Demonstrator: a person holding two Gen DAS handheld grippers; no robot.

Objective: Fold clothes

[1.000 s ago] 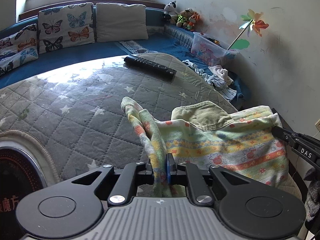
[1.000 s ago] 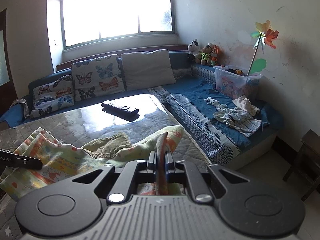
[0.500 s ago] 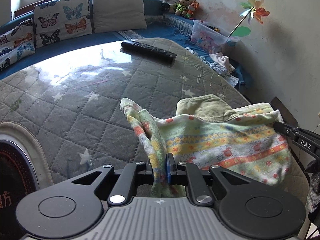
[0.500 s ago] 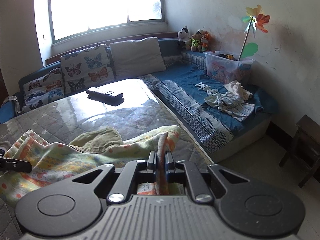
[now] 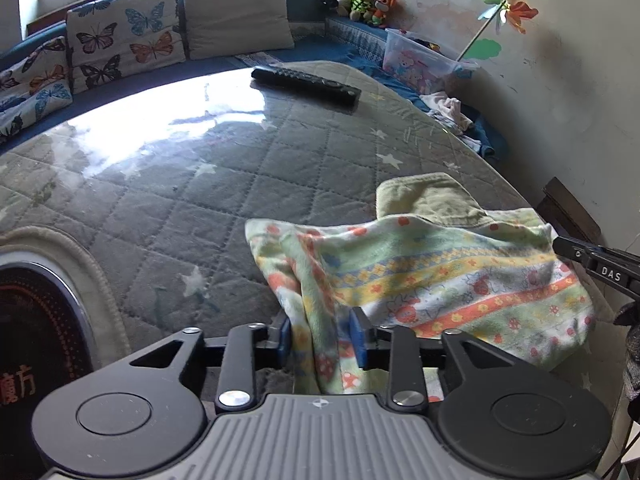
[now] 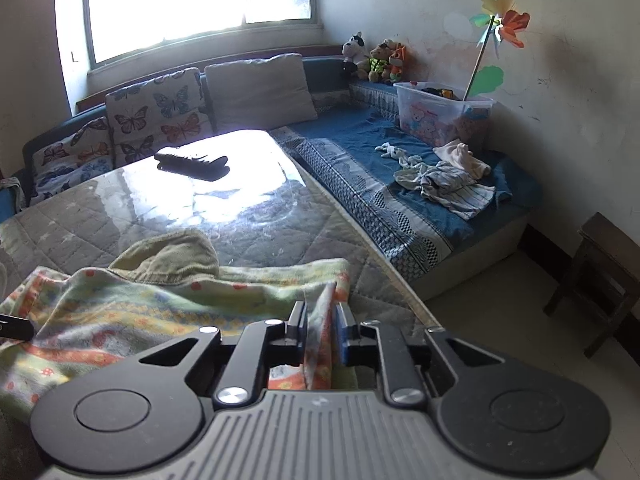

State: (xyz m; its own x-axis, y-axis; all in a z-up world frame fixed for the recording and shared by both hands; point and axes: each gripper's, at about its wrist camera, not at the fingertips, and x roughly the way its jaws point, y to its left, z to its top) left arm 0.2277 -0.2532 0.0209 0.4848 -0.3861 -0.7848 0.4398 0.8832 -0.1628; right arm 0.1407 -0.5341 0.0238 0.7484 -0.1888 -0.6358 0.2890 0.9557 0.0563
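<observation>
On the near right part of the quilted grey surface (image 5: 224, 184) lies the patterned garment (image 5: 452, 280), a pale green cloth with orange and yellow bands, spread flat with an olive-green piece (image 5: 428, 196) showing from under its far edge. The left gripper (image 5: 320, 336) sits at the garment's near left corner with its fingers (image 5: 357, 334) spread apart; a bunched fold of the cloth stands loose in the gap between them. The right gripper (image 6: 321, 334) is at the garment's near right corner, at the edge of the surface, and its fingers (image 6: 343, 330) are also parted, more narrowly, with a ridge of cloth rising between them; whether the pads touch it I cannot tell. A black remote control (image 5: 306, 82) rests at the far side of the surface, well apart from the garment. Beyond it a blue sofa (image 6: 360, 148) carries butterfly-print cushions (image 5: 124, 36), small loose clothes (image 6: 444, 180) and a clear plastic bin (image 6: 442, 114).
</observation>
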